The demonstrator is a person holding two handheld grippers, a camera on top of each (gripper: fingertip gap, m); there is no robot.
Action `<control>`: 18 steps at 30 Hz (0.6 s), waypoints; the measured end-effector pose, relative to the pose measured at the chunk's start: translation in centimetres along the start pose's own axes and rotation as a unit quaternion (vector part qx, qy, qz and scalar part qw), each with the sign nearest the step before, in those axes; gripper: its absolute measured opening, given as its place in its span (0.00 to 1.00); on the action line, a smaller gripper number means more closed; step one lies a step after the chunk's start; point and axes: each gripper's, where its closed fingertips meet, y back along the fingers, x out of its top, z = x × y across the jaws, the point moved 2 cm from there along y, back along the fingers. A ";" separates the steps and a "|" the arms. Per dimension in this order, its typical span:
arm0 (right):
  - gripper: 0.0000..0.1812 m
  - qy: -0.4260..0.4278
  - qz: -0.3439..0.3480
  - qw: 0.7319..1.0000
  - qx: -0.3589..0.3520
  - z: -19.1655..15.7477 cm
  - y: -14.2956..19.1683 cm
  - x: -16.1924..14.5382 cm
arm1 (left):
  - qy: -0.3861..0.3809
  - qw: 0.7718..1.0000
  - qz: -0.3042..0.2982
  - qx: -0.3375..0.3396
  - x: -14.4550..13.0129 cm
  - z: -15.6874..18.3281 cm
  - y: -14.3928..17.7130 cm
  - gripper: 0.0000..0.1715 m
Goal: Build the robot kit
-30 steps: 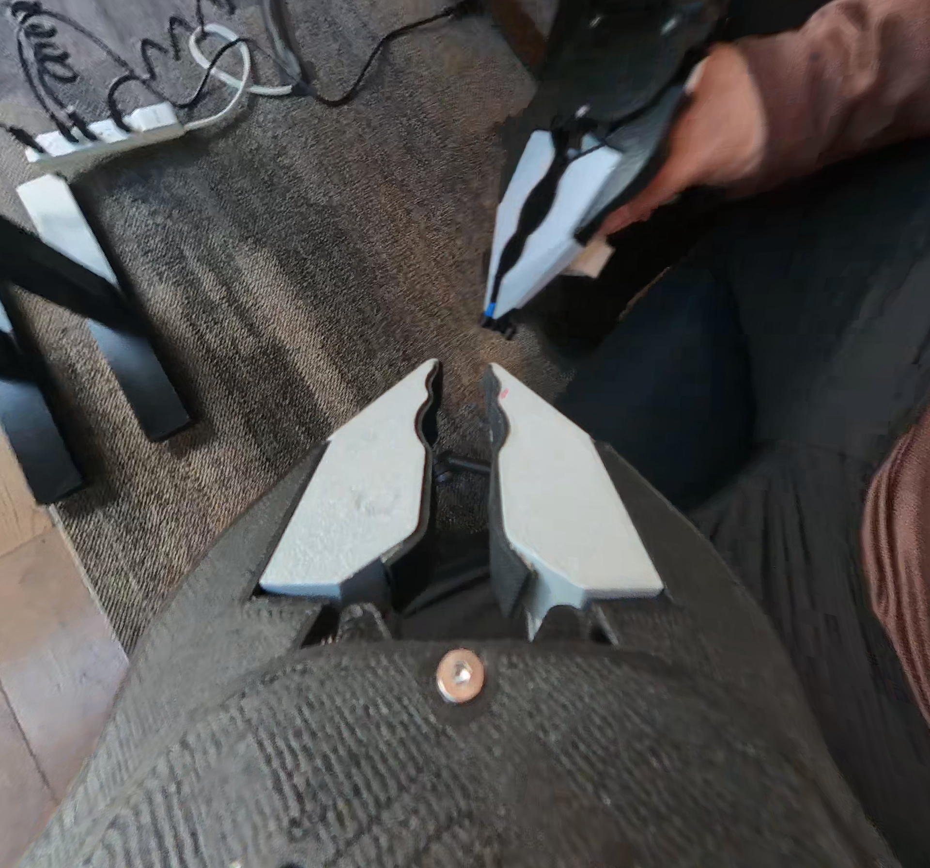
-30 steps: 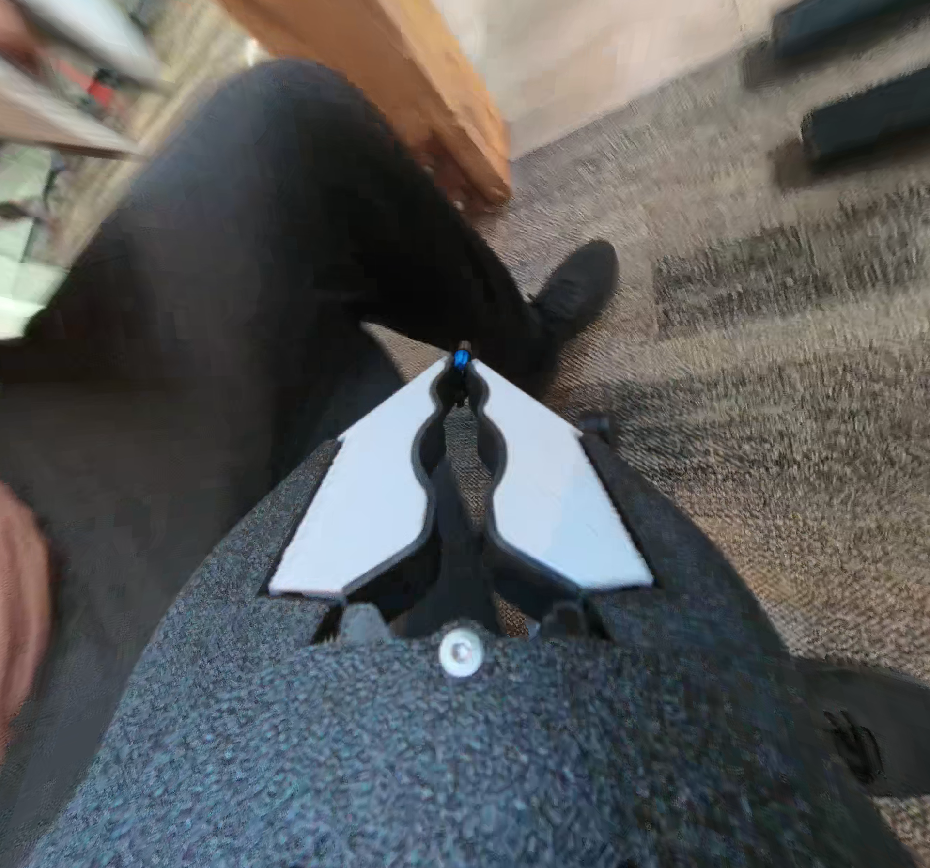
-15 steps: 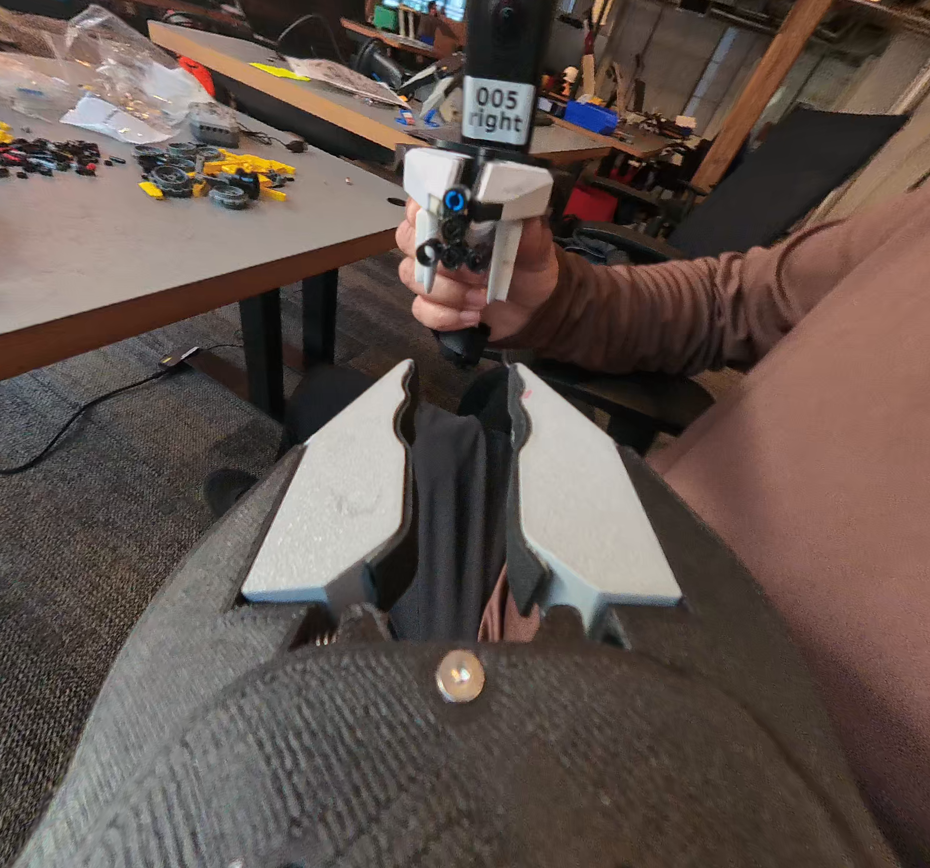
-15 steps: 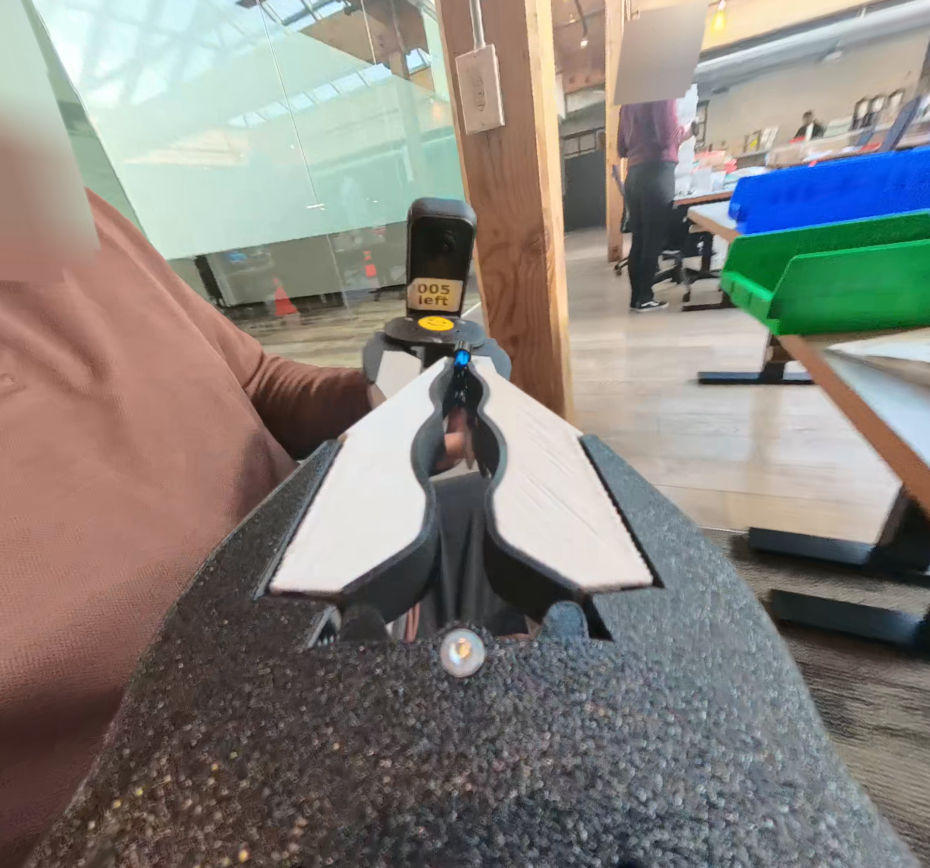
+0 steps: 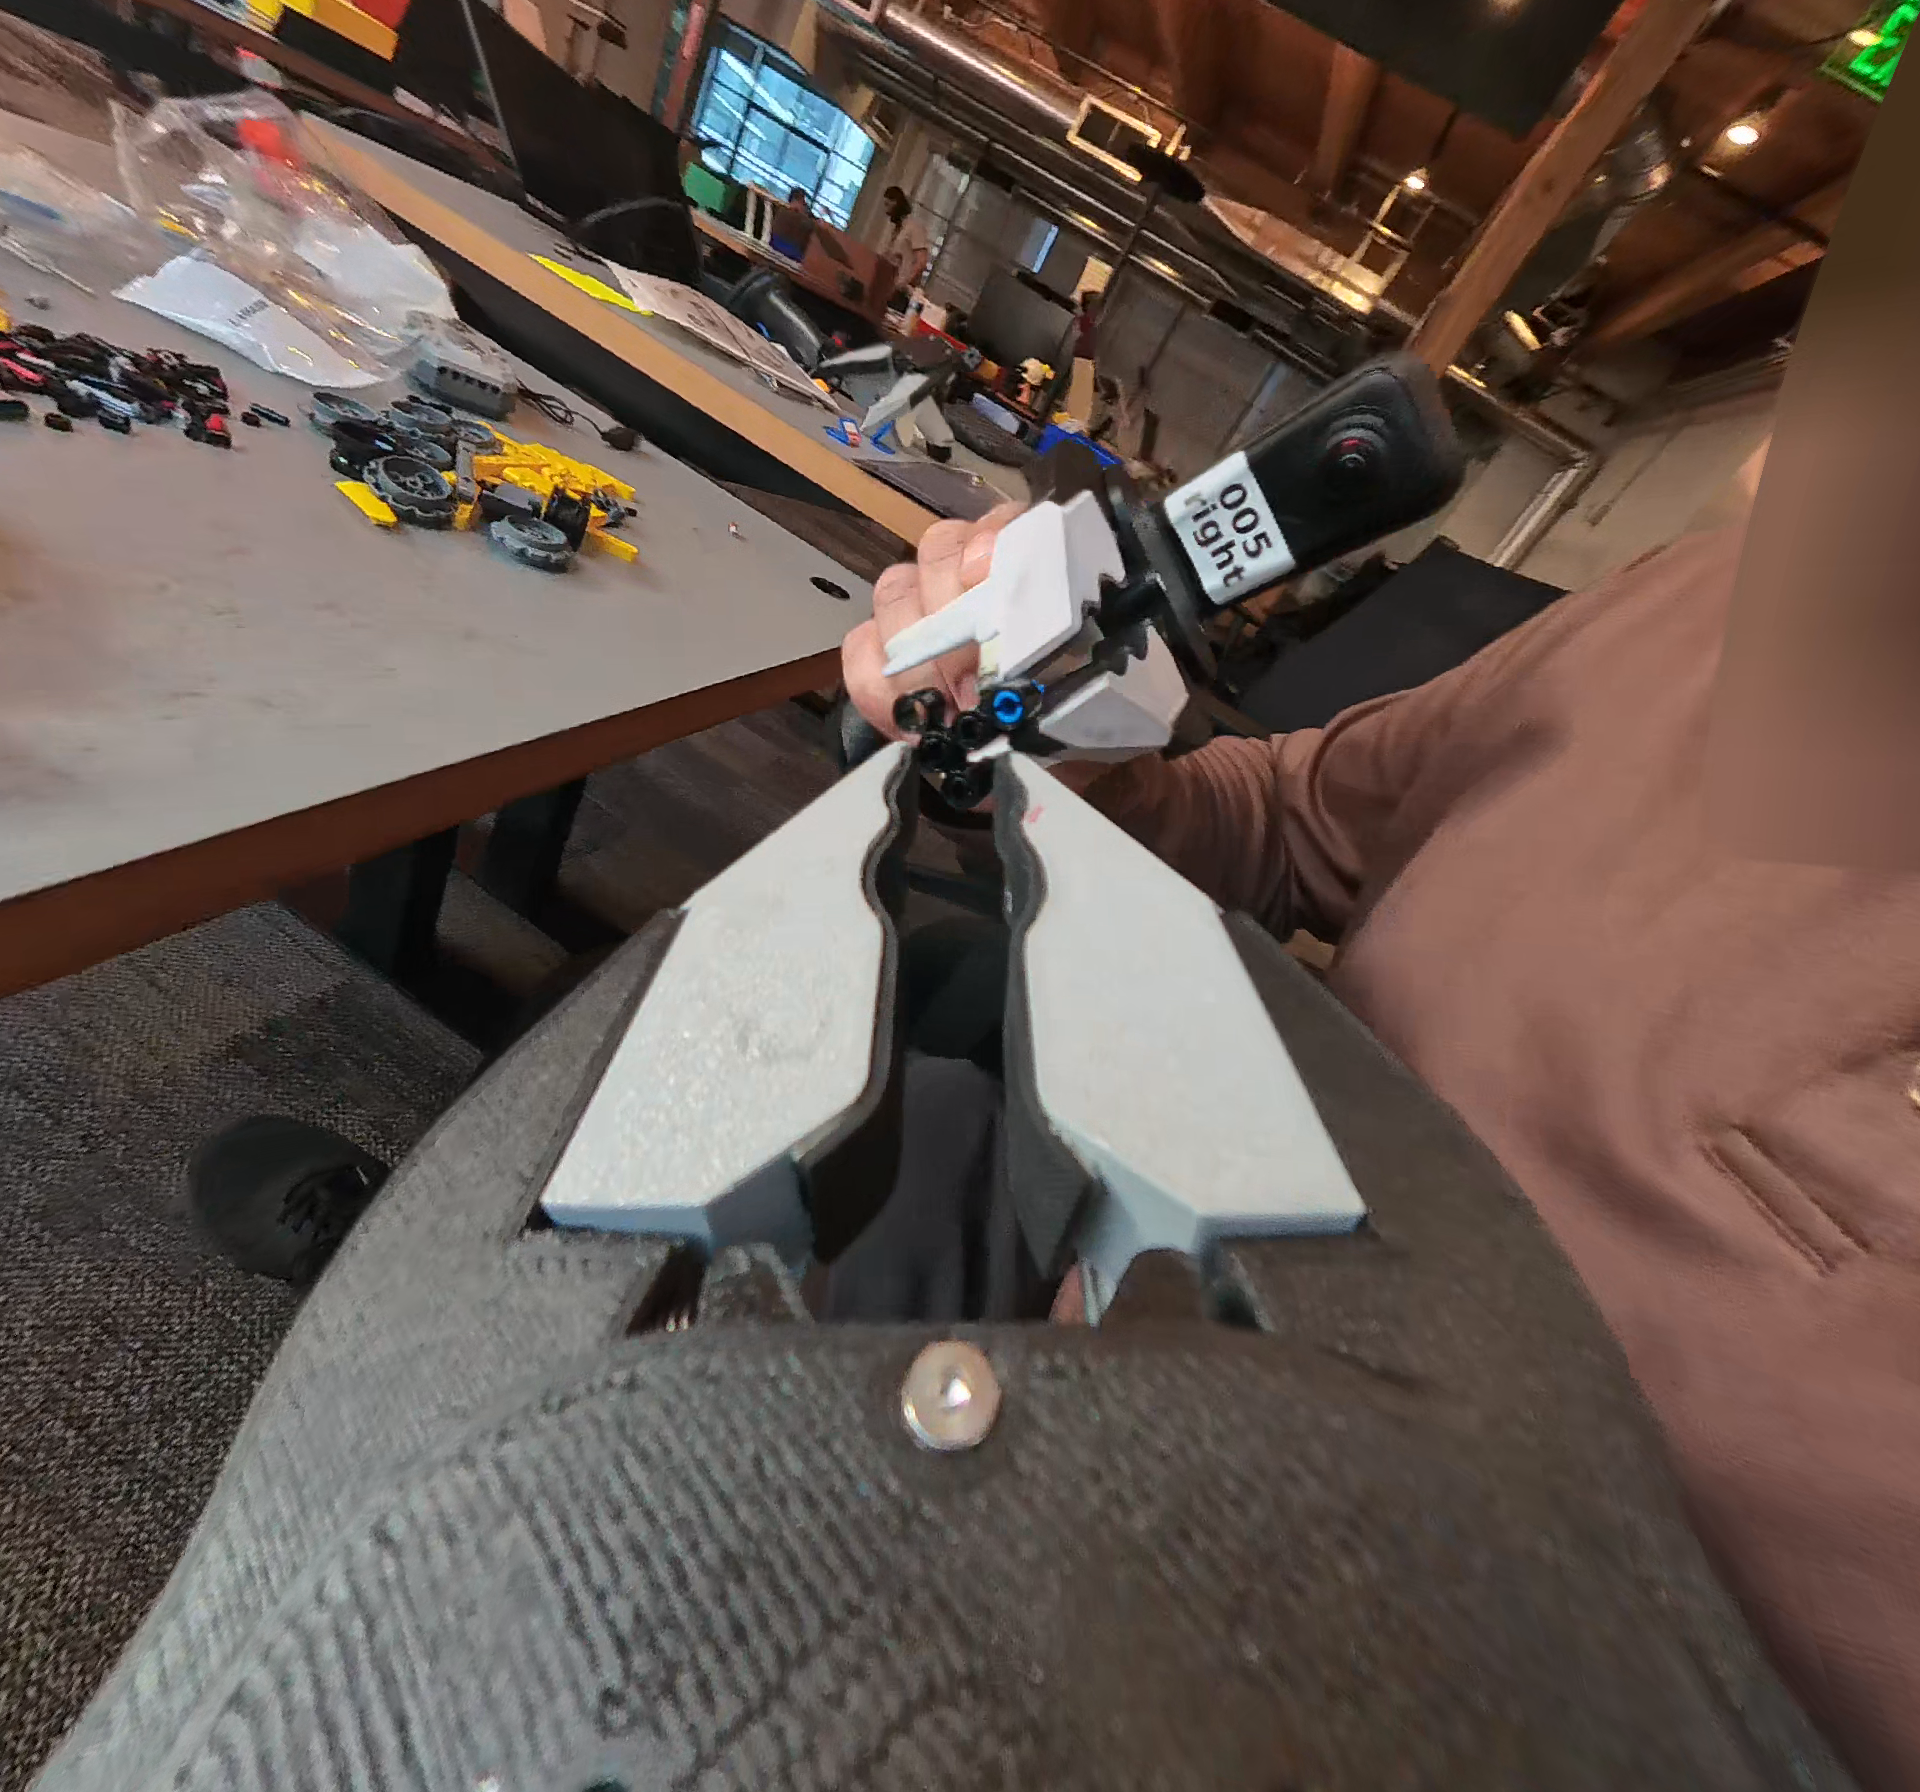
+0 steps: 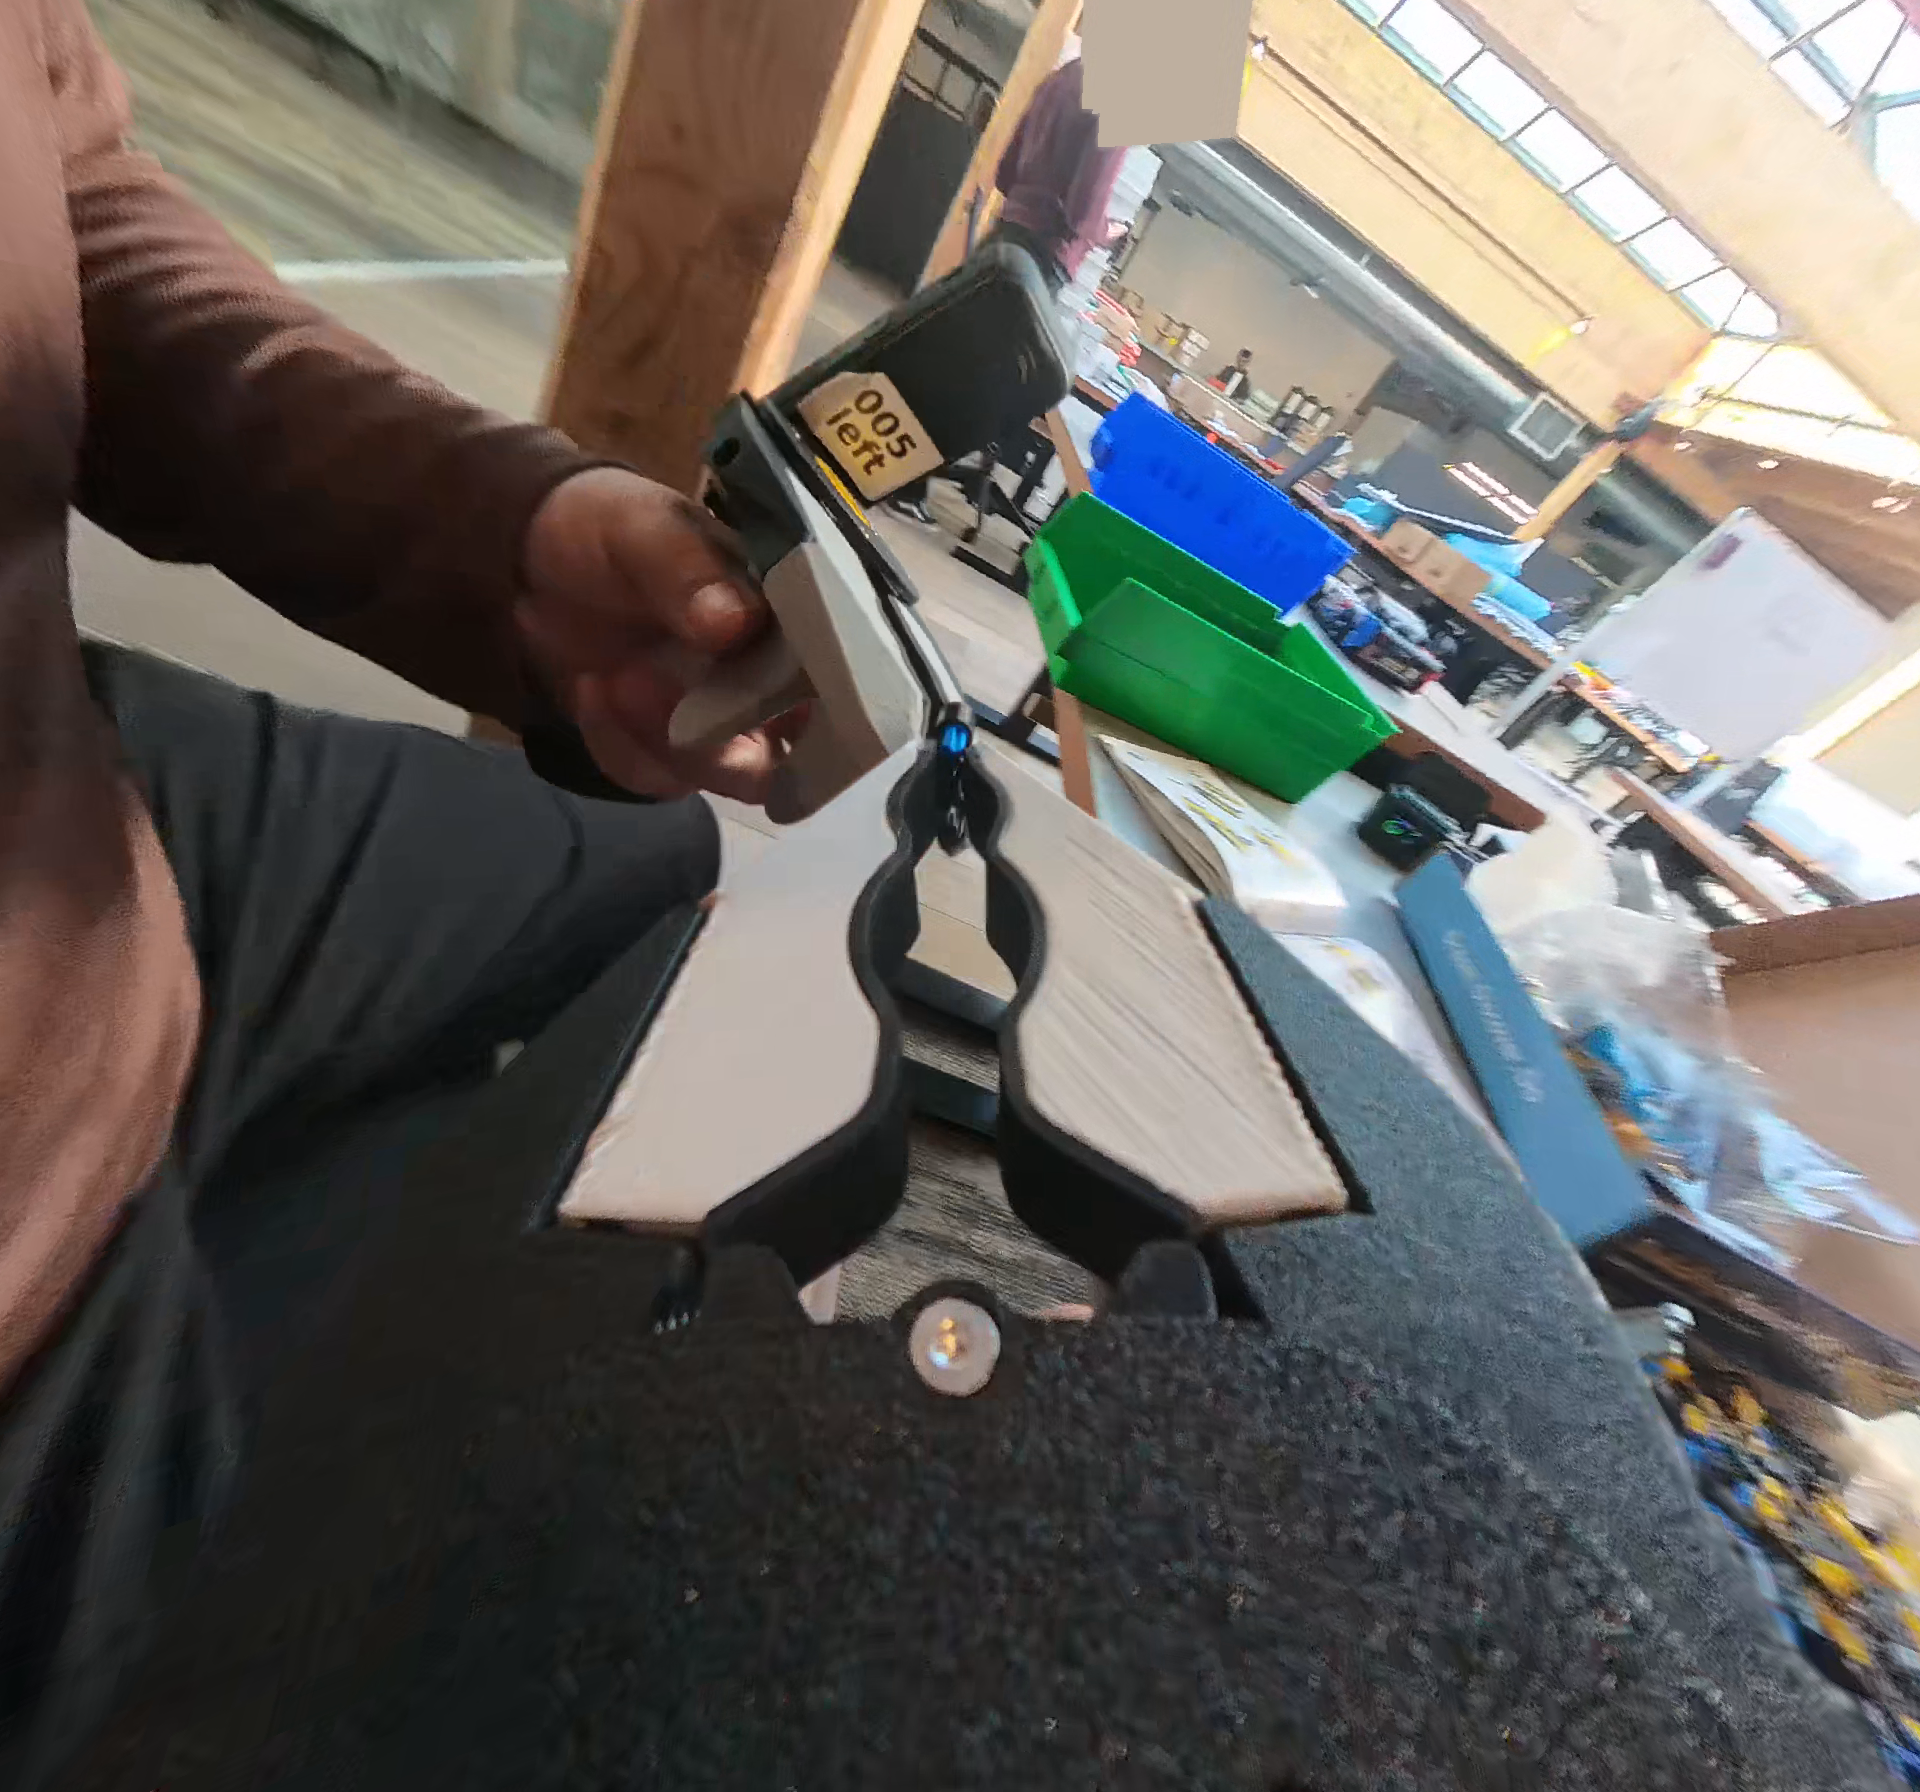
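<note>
Beside the grey table (image 5: 312, 662) with its scattered yellow and black parts (image 5: 468, 485), both grippers meet in mid-air. The right gripper (image 6: 951, 771) is clenched on a small black piece with a blue pin (image 5: 961, 729). The left gripper (image 5: 951, 781) is narrowly parted around the piece's lower end, and whether it touches I cannot tell.

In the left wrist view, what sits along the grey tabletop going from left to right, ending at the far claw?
Pile of small black and red parts → grey toothed wheels → yellow plastic beams → bare corner of the grey table → hand → right claw shut on a small black and blue connector piece.
</note>
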 end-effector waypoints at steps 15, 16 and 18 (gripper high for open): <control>0.10 -0.164 -0.072 0.983 -0.030 7.9 1.1 -9.1 | -0.145 0.984 -0.097 0.046 2.2 -10.5 -4.1 0.04; 0.12 -0.156 -0.075 0.984 -0.033 8.2 1.4 -8.9 | -0.181 0.975 -0.108 0.069 2.5 -10.7 -4.2 0.04; 0.12 -0.164 -0.073 0.983 -0.033 8.6 2.0 -8.3 | -0.252 0.953 -0.131 0.106 3.0 -11.0 -4.3 0.04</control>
